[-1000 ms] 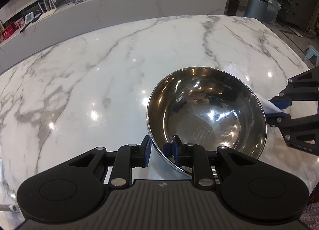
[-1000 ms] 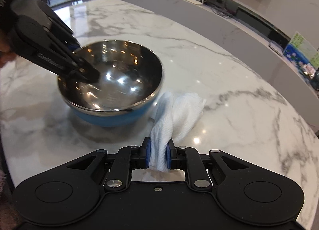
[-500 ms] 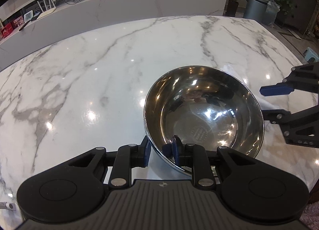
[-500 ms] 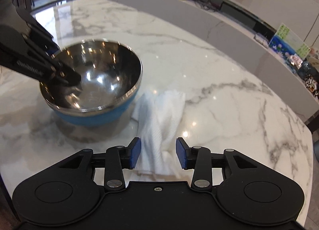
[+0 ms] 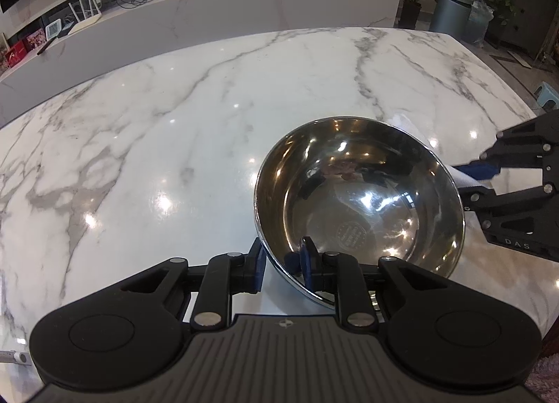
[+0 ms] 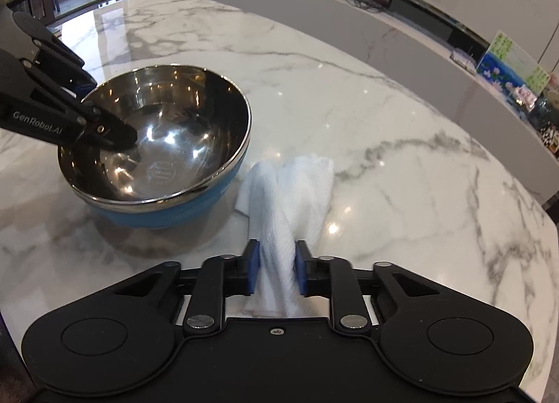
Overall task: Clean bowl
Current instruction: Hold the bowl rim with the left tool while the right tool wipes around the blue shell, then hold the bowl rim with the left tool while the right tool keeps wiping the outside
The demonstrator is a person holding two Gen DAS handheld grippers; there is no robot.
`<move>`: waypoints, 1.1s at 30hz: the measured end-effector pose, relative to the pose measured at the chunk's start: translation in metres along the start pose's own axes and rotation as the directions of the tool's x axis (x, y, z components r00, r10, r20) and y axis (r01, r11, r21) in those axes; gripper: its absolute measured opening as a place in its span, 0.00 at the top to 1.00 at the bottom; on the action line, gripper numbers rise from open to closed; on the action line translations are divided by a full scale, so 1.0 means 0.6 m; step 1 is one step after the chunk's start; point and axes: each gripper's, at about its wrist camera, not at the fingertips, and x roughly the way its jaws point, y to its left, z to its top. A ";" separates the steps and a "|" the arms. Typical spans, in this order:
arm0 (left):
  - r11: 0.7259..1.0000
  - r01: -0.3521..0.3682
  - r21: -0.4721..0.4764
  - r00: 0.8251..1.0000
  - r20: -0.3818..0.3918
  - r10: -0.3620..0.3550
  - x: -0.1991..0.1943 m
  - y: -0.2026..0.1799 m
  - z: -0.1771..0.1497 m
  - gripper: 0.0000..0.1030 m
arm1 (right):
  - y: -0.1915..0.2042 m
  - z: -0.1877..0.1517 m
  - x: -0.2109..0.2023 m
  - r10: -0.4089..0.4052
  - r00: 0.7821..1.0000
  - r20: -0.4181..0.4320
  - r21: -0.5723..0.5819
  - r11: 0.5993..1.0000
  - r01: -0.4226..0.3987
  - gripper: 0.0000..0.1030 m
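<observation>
1. The marble table (image 5: 174, 144) carries everything; on its left part, in the right wrist view, the left gripper (image 6: 115, 139) reaches in from the left edge and down over the near-left rim of the bowl (image 6: 164, 144).
2. The left gripper is clamped on that rim: in its own view one blue pad sits outside the wall and the other inside, with the steel edge pinched between them (image 5: 281, 265).
3. The bowl, steel inside and blue outside, rests on the table tipped a little toward the right wrist camera. In the left wrist view it fills the lower right (image 5: 360, 207), directly ahead of the left gripper's fingers.
4. Just right of the bowl lies a white cloth (image 6: 297, 193), its far part spread on the table and touching or nearly touching the bowl's blue wall.
5. The right gripper (image 6: 276, 272) has just been closing, and its blue pads now press the near, bunched end of the cloth between them.
6. In the left wrist view the right gripper (image 5: 485, 175) shows at the right edge, just beside the bowl's right rim, with a strip of white cloth visible there.
</observation>
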 end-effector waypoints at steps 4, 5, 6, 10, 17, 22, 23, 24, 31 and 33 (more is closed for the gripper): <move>1.000 -0.004 0.004 1.000 0.001 0.004 0.002 -0.002 0.003 0.83 | -0.002 0.001 -0.012 -0.005 0.999 0.035 0.002 1.000 0.005 0.87; 1.000 -0.005 0.004 1.000 0.002 0.005 0.002 -0.002 0.003 0.83 | -0.001 0.001 -0.017 -0.007 0.999 0.044 0.003 1.000 0.007 0.87; 1.000 -0.005 0.004 1.000 0.003 0.005 0.002 -0.001 0.003 0.83 | -0.003 0.004 -0.024 -0.006 0.998 0.059 0.004 1.000 0.006 0.87; 1.000 -0.007 0.006 1.000 0.006 0.007 0.005 -0.002 0.006 0.83 | -0.009 0.013 -0.052 0.007 0.994 0.114 0.001 1.000 -0.007 0.87; 1.000 -0.007 0.003 1.000 0.004 0.007 0.007 -0.003 0.010 0.83 | 0.006 0.014 -0.050 0.040 0.994 0.101 -0.038 0.999 -0.036 0.87; 0.999 -0.005 -0.049 1.000 -0.014 0.004 0.001 0.005 0.005 0.78 | 0.024 0.004 -0.040 0.055 0.996 0.069 -0.050 0.997 -0.052 0.87; 0.998 -0.010 -0.064 1.000 -0.026 0.008 0.000 0.007 0.003 0.77 | 0.028 0.002 -0.038 0.058 0.996 0.063 -0.050 0.997 -0.055 0.87; 0.997 -0.011 -0.073 0.999 -0.031 0.008 -0.003 0.008 0.002 0.76 | 0.030 0.000 -0.037 0.060 0.997 0.058 -0.049 0.997 -0.058 0.87; 0.997 -0.001 -0.082 0.999 -0.041 -0.002 -0.008 0.003 -0.004 0.76 | 0.037 -0.001 -0.038 0.057 0.997 0.053 -0.056 0.997 -0.054 0.87; 0.997 -0.011 -0.077 0.999 -0.036 0.008 -0.008 0.001 -0.003 0.78 | 0.035 0.000 -0.040 0.053 0.997 0.056 -0.058 0.997 -0.049 0.87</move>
